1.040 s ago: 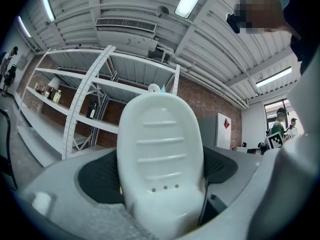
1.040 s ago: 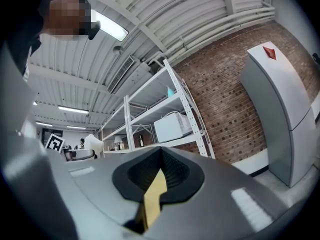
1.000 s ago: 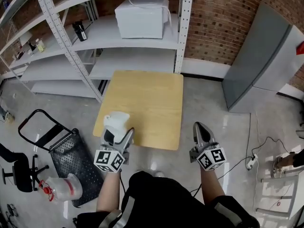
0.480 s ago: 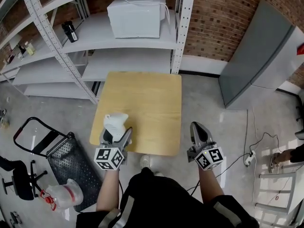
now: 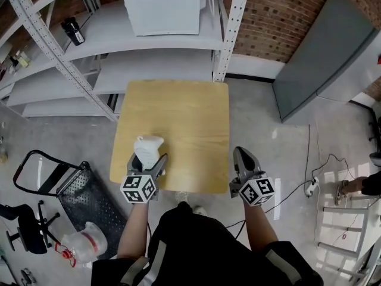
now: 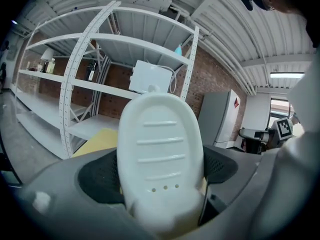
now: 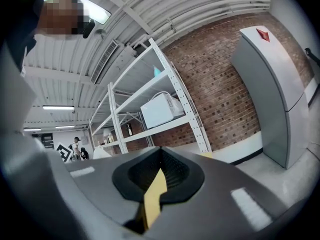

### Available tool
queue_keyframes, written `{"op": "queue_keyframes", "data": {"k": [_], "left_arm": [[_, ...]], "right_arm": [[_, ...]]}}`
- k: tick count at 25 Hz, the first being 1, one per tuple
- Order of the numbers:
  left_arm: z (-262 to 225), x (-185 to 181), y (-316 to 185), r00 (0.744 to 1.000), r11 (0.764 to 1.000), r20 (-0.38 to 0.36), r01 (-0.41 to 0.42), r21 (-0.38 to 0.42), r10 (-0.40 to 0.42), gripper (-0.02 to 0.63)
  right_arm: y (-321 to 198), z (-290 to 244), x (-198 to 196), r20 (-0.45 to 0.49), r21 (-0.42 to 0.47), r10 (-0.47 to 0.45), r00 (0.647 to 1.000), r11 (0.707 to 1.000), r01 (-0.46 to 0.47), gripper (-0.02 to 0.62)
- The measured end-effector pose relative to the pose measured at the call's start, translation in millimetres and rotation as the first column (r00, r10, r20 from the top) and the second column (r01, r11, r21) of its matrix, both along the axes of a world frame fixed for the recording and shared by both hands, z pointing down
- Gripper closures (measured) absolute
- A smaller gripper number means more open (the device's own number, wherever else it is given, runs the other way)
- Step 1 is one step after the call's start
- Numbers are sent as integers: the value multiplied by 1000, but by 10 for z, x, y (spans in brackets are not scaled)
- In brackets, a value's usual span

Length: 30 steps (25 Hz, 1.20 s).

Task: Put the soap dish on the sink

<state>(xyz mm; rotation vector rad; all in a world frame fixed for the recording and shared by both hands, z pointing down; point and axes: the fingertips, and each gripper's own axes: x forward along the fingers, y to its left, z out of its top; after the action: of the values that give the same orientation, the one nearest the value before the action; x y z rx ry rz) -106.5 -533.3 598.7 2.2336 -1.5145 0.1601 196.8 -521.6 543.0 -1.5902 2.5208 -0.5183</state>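
The white soap dish (image 5: 147,146) sticks out forward from my left gripper (image 5: 149,160), which is shut on it above the near left part of the wooden table (image 5: 178,115). In the left gripper view the soap dish (image 6: 160,154) fills the middle: an oval with raised ribs and three small holes, clamped between the dark pads. My right gripper (image 5: 242,157) hovers at the table's near right corner, shut, with nothing between its jaws. In the right gripper view the right gripper (image 7: 156,186) shows only a thin yellow slit. No sink is in view.
A white metal shelf rack (image 5: 149,46) stands behind the table, with a white microwave (image 5: 165,8) on it. A grey cabinet (image 5: 330,58) leans at the right by the brick wall. A black hand cart (image 5: 56,180) lies on the floor at the left, and cables (image 5: 309,183) at the right.
The person has stepped closer to the table, so both grippers now sit over its near edge. The left gripper still holds the soap dish; the right stays shut.
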Motion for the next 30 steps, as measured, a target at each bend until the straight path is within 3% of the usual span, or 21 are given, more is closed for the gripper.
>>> {"op": "queue_keyframes", "data": {"k": [8,16,19,24,30], "left_arm": [[583,49,-163,995,990,74,-49,-134,59,147],[1067,81,-172,982,961,161,-50,-271,96,147],[1292,71,-230,965,944,223,-60,-324,138,147],[1578,176,-146,912,905,311,-129,-405,269,147],[1800,204,-173,912,875,306,-104,-473,274,147]], "right_arm": [[-112,503,-205,-63,-110,-4,998,994,-3,589],[-104,946,-326,-88,-229,-2,996,973,-18,589],[-122,1137,-424,-86,-275,-11,996,961,-13,589],[-8,1275,-517,-113,-321,-40,993,947,1,589],[-66,1342,-494,-133,-324,-49,990,946,3,589]]}}
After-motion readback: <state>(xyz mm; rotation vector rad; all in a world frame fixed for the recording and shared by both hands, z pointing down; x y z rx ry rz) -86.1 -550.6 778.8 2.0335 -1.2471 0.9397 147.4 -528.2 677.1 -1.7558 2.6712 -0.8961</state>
